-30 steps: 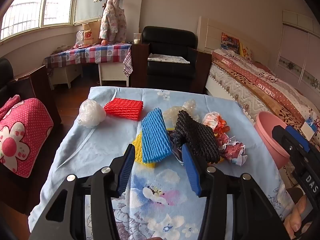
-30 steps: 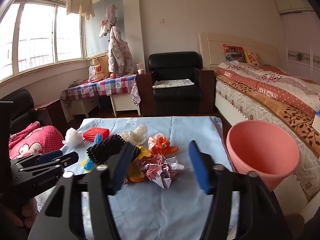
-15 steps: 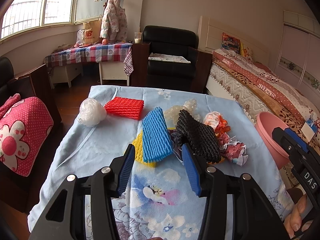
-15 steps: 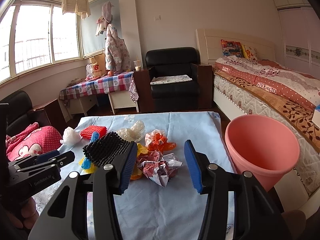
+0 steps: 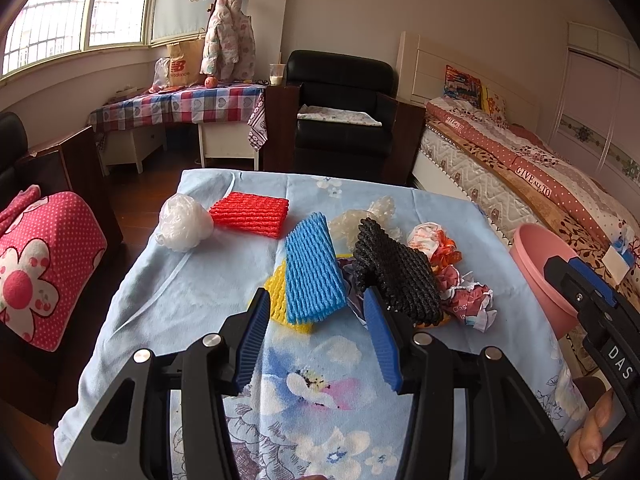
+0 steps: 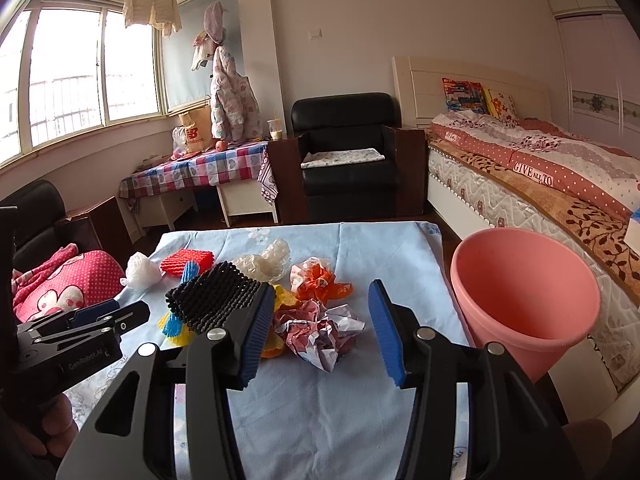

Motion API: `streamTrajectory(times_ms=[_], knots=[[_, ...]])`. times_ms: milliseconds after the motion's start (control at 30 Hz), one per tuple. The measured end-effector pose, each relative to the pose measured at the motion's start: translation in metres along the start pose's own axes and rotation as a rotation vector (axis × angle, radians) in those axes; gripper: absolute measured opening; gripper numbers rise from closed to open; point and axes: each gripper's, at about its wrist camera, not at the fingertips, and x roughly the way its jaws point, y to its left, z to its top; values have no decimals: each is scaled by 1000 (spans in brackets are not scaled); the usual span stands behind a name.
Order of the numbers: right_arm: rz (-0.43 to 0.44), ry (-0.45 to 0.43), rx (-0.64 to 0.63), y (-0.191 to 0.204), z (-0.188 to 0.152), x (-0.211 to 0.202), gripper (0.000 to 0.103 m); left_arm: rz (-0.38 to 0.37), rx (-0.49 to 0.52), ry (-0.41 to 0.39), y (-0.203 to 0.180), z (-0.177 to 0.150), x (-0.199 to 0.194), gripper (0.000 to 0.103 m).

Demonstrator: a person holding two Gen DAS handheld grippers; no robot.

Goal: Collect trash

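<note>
Trash lies in a heap on a table under a pale blue floral cloth point(image 5: 192, 280). It includes a blue foam net point(image 5: 314, 272) over a yellow one point(image 5: 278, 294), a black foam net point(image 5: 396, 276), a red foam net point(image 5: 252, 212), a white plastic ball point(image 5: 184, 222), clear wrap point(image 5: 360, 220), an orange wrapper point(image 6: 320, 280) and crumpled paper point(image 6: 320, 332). My left gripper point(image 5: 316, 294) is open, just short of the blue net. My right gripper point(image 6: 320, 286) is open above the crumpled paper. Neither holds anything.
A pink bin point(image 6: 524, 300) stands off the table's right edge, beside a bed point(image 6: 540, 184). A red polka-dot cushion point(image 5: 36, 264) sits left of the table. Behind the table are a black armchair point(image 5: 340, 112) and a checked-cloth side table point(image 5: 180, 104).
</note>
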Motion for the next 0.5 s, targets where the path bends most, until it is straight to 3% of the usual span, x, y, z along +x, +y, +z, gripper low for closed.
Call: streamTrajectory(times_ms=[500], knots=[[-1, 5, 0, 0, -1, 1, 50, -1, -1, 2, 0, 0, 0, 48]])
